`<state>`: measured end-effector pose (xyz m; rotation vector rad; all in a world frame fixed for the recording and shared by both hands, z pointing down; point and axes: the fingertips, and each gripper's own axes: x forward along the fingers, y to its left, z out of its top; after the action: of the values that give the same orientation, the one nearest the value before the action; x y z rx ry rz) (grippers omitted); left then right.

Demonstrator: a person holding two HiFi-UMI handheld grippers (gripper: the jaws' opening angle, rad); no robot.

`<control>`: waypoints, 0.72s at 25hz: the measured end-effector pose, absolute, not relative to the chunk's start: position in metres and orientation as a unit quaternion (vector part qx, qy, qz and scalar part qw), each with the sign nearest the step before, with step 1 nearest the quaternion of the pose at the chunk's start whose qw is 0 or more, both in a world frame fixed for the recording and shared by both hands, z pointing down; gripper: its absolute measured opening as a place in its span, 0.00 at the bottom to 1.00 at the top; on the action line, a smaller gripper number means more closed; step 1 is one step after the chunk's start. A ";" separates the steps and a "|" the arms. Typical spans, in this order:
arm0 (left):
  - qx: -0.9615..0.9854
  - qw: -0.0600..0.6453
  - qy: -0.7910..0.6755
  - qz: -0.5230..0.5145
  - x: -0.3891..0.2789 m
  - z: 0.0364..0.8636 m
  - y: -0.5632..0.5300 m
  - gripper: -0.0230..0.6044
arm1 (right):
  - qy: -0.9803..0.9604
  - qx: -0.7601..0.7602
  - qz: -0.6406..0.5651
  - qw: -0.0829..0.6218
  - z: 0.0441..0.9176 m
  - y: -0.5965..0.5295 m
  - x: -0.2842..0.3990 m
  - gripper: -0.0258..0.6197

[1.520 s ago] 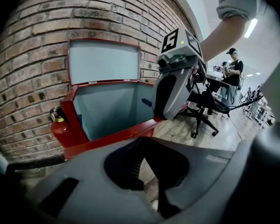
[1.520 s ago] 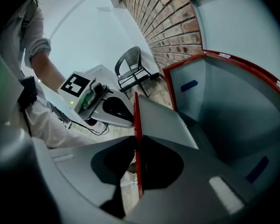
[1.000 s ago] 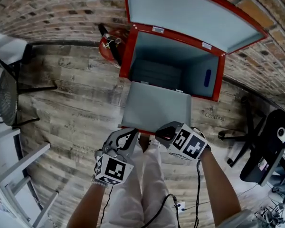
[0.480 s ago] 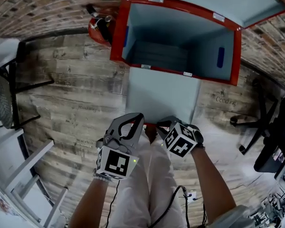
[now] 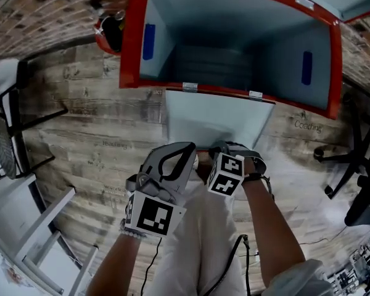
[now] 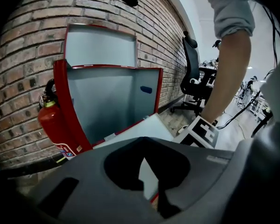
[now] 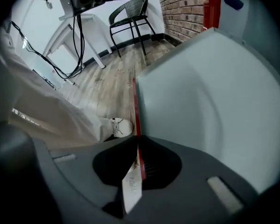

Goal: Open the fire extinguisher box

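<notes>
The red fire extinguisher box [image 5: 131,48] stands against the brick wall with its grey inside showing and its top lid [image 6: 100,45] raised. Its front door [image 5: 216,119] hangs folded outward toward me. My right gripper [image 5: 217,148] sits at the door's near edge. Its jaws are closing, and in the right gripper view the door's red rim [image 7: 135,111] and a white tag run between them at the right gripper [image 7: 137,148]. My left gripper [image 5: 190,148] hovers beside it, jaws shut and holding nothing. A red extinguisher [image 5: 108,32] stands left of the box.
A black chair [image 5: 6,134] and a white table frame [image 5: 24,227] stand at the left. An office chair [image 5: 357,165] is at the right. The person's white trouser legs [image 5: 203,239] are right below the grippers. Cables trail on the wooden floor.
The front door has swung further out and down with the right gripper on its near edge. The view now looks more directly into the box. The left gripper stayed alongside.
</notes>
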<state>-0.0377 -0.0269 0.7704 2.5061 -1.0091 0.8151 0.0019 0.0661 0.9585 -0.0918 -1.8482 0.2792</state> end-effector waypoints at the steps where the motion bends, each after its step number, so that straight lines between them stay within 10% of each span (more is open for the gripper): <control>1: 0.878 0.156 -0.351 0.286 -0.038 0.775 -0.032 0.04 | -0.795 -0.035 0.117 0.595 0.966 0.062 0.002 0.09; 13: 0.874 0.138 -0.366 0.288 -0.051 0.793 -0.070 0.04 | -0.797 0.063 0.139 0.584 1.007 0.014 0.012 0.18; 18: 0.872 0.138 -0.374 0.285 -0.051 0.775 -0.070 0.04 | -0.807 0.132 0.160 0.553 0.970 -0.009 0.026 0.05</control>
<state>-0.0506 -0.0703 0.7748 2.5210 -1.0810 0.8242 0.0258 -0.0085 0.9702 0.3126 -1.9066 0.3791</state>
